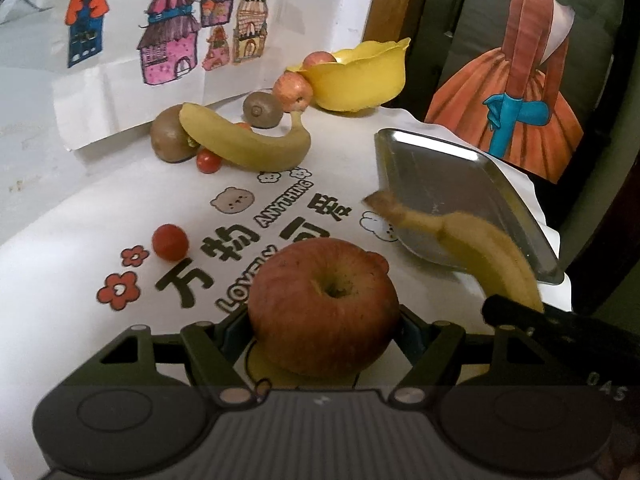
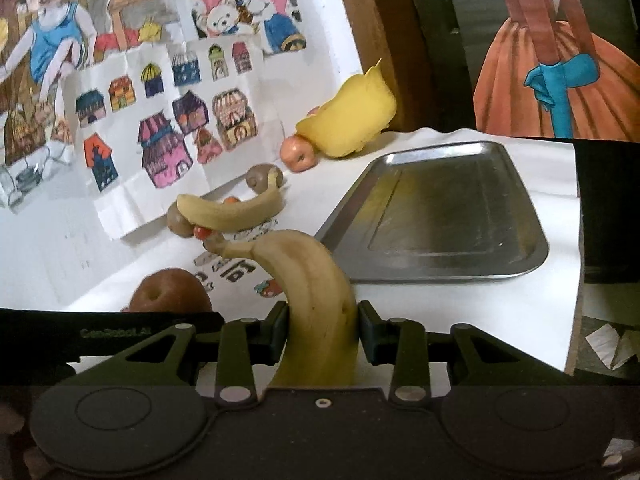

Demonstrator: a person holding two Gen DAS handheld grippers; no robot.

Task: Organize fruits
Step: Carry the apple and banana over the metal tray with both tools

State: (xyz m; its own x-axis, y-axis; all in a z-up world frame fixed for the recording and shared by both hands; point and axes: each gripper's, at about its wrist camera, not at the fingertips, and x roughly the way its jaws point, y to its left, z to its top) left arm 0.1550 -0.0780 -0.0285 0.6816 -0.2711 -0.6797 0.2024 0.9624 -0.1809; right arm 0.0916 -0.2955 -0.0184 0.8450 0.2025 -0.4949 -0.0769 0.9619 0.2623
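Note:
My left gripper [image 1: 324,320] is shut on a large red apple [image 1: 324,304], held just above the printed white tablecloth. My right gripper [image 2: 322,320] is shut on a yellow banana [image 2: 316,300], whose stem points up and to the left; that banana [image 1: 484,244] also shows in the left wrist view near the steel tray's front corner. The steel tray [image 2: 440,220] lies bare to the right. A yellow bowl [image 1: 356,80] at the back holds one apple [image 1: 318,58]. A second banana [image 1: 248,140] rests against two kiwis [image 1: 170,136] and small tomatoes [image 1: 208,160].
Another apple [image 1: 292,90] and a kiwi [image 1: 262,110] sit beside the bowl. A lone cherry tomato [image 1: 170,242] lies on the cloth at left. Drawings of houses lean on the wall behind. The table edge drops off right of the tray [image 1: 460,184].

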